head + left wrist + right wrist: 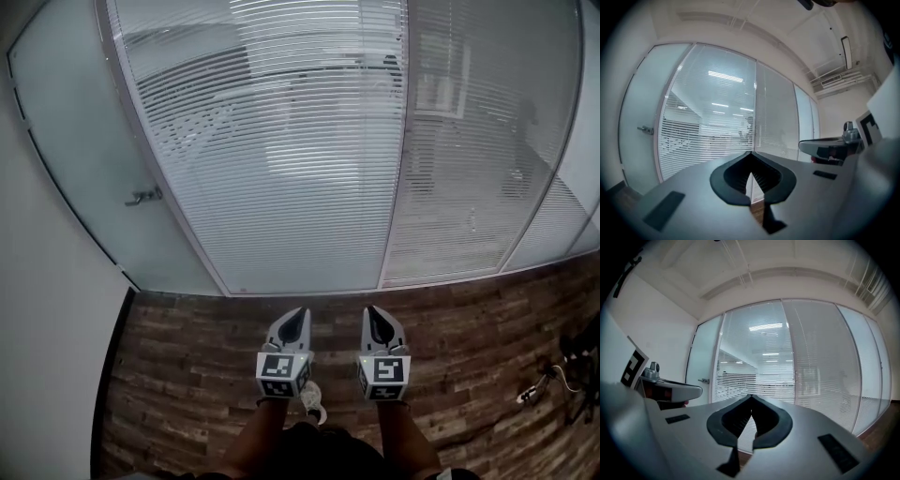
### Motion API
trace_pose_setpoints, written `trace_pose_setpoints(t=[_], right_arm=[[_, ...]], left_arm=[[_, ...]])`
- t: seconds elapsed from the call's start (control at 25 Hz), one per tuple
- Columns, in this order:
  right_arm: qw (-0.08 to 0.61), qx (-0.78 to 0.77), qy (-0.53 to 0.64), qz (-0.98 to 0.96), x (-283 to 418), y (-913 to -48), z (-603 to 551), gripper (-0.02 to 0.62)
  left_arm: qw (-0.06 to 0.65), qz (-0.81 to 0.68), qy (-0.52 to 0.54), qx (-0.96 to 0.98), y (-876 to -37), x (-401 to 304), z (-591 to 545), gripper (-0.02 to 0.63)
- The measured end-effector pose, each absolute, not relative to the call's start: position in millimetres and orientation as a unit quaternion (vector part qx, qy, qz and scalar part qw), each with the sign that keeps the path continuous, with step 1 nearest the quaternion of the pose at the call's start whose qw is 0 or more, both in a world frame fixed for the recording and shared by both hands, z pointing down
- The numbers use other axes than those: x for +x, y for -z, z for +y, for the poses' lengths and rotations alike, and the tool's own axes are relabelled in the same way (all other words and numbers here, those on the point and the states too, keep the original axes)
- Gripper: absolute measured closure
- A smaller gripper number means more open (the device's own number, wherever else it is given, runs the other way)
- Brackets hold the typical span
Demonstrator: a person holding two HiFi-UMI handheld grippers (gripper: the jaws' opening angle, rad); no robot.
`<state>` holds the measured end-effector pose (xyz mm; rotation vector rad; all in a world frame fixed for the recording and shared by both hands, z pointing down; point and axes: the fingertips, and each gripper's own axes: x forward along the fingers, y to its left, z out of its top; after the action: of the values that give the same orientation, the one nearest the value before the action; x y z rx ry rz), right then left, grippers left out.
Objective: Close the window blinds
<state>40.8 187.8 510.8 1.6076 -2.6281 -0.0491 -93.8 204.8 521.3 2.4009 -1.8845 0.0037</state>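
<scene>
**Task item.** The window blinds fill the upper centre of the head view, apparently behind the glass of a floor-to-ceiling partition. A mullion splits them into two panels. The slats of the left panel stand open enough to show the room beyond. The right panel looks denser.

**Handling.** The slats are judged thin, light and easily bent, and sealed behind glass if so mounted, so they should not be gripped directly. Take hold of the tilt control instead. No cord, wand or knob can be made out in any view, so it must be located first.

**Grippers.** The left gripper and the right gripper sit side by side at lower centre, pointing at the partition and well apart from it. On each, the fingers are pressed together at the tips with nothing between them. They must open before any grasp.

**Surroundings.** A frosted glass door with a handle stands at left. Dark equipment with cables lies on the wooden floor at right, clear of the straight path ahead.
</scene>
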Motion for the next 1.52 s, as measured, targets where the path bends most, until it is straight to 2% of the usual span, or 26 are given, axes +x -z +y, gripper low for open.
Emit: trace_pose_setpoints(t=[0.36, 0.68, 0.88, 1.04, 1.24, 1.52], right_arm=[[0.056, 0.534, 0.043, -0.842, 29.5, -523.2, 88.8, 0.592], [0.053, 0.549, 0.023, -0.834, 10.0, -521.0, -16.3, 0.592], [0.040, 0.561, 0.020, -0.827, -7.0, -521.2, -82.8, 0.592], [0.035, 0.564, 0.030, -0.824, -23.5, -511.4, -118.9, 0.592], [0.044, 0.560, 0.025, -0.827, -39.8, -510.9, -151.4, 0.592], [0.044, 0.569, 0.029, -0.820, -47.4, -507.1, -175.4, 0.592]], left_arm=[[0.008, -0.633, -0.024, 0.774, -524.5, -120.5, 108.2, 0.611], [0.031, -0.621, -0.023, 0.783, -524.5, -146.8, -1.4, 0.611], [0.046, -0.601, 0.021, 0.798, -507.8, -171.1, -69.8, 0.611], [0.013, -0.588, 0.022, 0.808, -489.0, -182.4, -110.0, 0.611], [0.026, -0.585, 0.014, 0.811, -488.3, -191.6, -143.9, 0.611], [0.009, -0.581, -0.006, 0.814, -498.3, -199.0, -172.1, 0.611]])
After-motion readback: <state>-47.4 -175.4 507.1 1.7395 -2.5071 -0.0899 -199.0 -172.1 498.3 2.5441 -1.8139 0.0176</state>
